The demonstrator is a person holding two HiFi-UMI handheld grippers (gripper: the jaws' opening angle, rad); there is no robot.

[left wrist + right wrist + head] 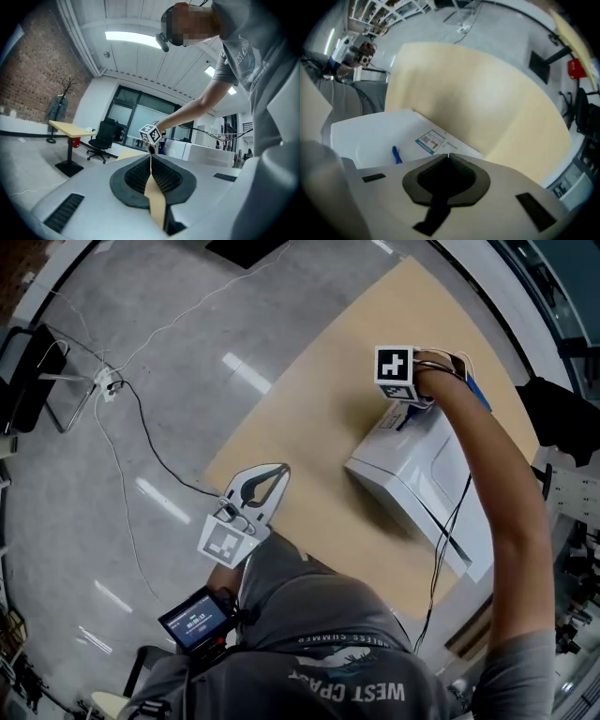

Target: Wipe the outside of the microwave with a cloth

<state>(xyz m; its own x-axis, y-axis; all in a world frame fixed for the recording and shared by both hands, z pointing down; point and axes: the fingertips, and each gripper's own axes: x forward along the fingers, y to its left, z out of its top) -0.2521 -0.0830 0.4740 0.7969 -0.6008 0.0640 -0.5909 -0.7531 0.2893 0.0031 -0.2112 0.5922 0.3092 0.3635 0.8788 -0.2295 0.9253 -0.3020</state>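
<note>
The white microwave (412,474) sits on the tan desk (319,381), toward its 3 o'clock side as seen from the person's head, with its long body running from 11 to 5 o'clock. The right tongs (447,155) hang over the microwave's 11 o'clock end, pointing steeply down at its top; their tips are pressed together with nothing between them. Just past the tips lies a printed label (430,140) on the white casing, and at its 9 o'clock a small blue mark I cannot identify. The left tongs (279,471) are held well apart from the microwave, at its 8 o'clock over the desk's edge, also closed tip to tip and empty. A thin black cable (141,427) trails across the grey floor (141,324)
</note>
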